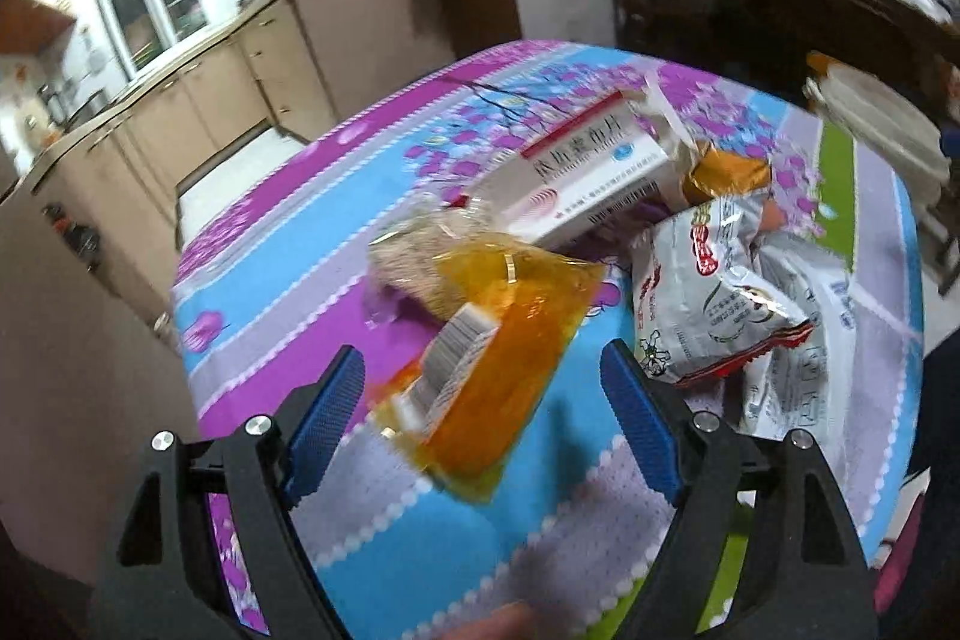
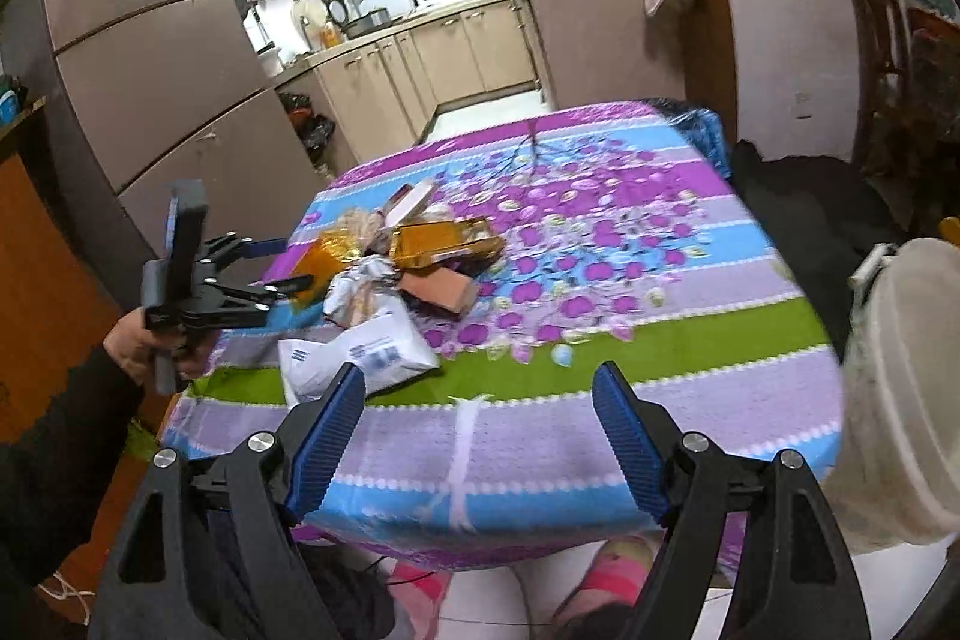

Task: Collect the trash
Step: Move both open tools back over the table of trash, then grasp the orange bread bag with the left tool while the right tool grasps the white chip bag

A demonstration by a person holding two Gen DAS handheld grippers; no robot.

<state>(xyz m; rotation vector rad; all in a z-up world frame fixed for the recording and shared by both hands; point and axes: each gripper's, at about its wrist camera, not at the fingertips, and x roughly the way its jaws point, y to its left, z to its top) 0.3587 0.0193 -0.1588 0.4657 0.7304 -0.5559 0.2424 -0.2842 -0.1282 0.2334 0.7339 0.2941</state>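
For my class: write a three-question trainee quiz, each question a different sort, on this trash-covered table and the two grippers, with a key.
1. True or false: the left gripper is shut on the orange wrapper.
2. Multiple choice: the white bucket stands at the table's A) left edge, B) right edge, C) centre, as the right wrist view shows it.
3. Fill in: the right gripper hangs over the patterned ____, holding nothing.

Key: 1 false, its jaws stand open; 2 B; 3 tablecloth.
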